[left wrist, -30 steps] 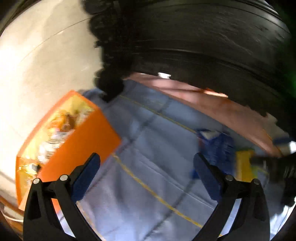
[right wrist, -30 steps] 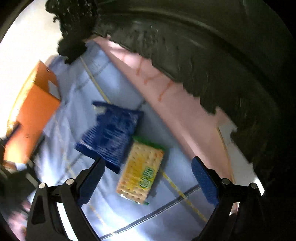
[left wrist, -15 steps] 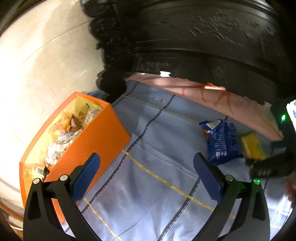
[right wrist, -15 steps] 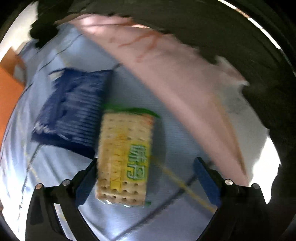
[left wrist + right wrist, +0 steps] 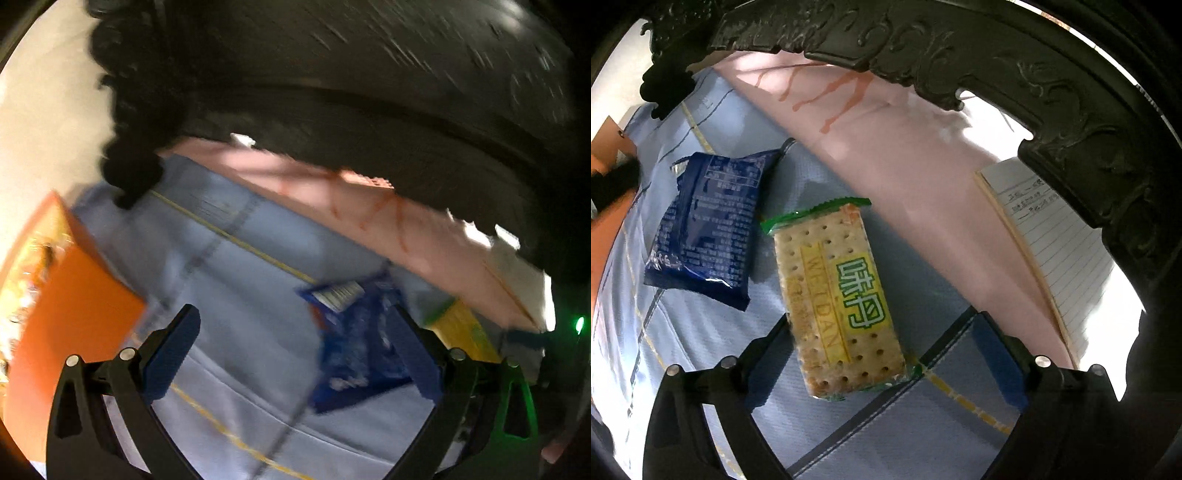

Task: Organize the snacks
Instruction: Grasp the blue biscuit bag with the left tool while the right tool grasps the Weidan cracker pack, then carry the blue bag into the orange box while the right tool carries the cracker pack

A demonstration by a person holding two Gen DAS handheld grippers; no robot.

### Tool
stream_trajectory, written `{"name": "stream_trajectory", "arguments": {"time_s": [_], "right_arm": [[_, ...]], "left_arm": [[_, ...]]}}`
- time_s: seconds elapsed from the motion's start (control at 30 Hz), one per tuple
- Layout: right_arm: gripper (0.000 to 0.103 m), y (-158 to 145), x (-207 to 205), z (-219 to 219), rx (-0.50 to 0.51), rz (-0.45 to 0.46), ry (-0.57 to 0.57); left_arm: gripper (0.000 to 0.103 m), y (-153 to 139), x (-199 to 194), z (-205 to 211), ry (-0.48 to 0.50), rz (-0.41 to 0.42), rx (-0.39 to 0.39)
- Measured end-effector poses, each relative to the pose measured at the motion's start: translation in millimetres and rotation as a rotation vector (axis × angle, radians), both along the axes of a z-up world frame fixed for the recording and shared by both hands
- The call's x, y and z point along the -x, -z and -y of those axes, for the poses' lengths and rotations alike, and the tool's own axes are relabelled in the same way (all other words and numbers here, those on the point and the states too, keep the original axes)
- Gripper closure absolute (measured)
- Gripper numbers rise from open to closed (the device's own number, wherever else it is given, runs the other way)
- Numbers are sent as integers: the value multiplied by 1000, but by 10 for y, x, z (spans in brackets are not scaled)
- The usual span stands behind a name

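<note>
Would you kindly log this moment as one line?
right gripper: open, straddling yellow cracker packet | left gripper: open, empty | blue foil snack bag: on cloth

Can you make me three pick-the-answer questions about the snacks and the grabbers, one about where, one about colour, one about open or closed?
1. Where does the cracker packet lie?
A. between the right gripper's open fingers
B. inside the orange box
C. on the notebook

2. What colour is the snack bag beside the crackers?
A. red
B. dark blue
C. white

3. How is the left gripper?
A. shut on the bag
B. shut on nothing
C. open

Answers:
1 A: the packet lies flat on the light blue cloth, with a finger on either side.
2 B: its wrapper is dark blue with pale print.
3 C: its fingers stand wide apart with nothing between them; the orange box sits off to its left.
</note>
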State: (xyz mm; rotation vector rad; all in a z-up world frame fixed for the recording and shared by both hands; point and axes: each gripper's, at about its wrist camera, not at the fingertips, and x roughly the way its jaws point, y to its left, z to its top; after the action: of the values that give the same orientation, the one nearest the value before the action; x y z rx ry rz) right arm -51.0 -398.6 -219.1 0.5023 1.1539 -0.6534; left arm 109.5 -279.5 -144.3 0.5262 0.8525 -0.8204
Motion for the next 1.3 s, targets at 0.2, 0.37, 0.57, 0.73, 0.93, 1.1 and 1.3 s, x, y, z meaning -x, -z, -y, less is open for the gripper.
{"name": "stream_trajectory", "arguments": {"time_s": [0.2,0.37,0.57,0.73,0.93,1.1,1.3], "right_arm": [[4,1,35,86,-1,2,-10],[4,-40,116,146,-6,9,0],[27,-89,-100,1,43,21,-66],[54,-129,-169,-78,25,11,-91],[56,-154,-29,-21,-43,49,-68],[56,-283,81,-23,-16,79,-61],[56,-485,122,-10,7,110,-59]], "left_arm": [[4,291,107,277,64,27,-108],[4,469,-9,460,33,-42,-76],[24,589,-191,239,-73,-220,49],[45,522,-141,196,-66,-149,27],[55,450,-69,79,-102,-69,-11],[57,382,35,-37,-80,-25,-16],[58,233,-14,-267,-172,-92,57]]}}
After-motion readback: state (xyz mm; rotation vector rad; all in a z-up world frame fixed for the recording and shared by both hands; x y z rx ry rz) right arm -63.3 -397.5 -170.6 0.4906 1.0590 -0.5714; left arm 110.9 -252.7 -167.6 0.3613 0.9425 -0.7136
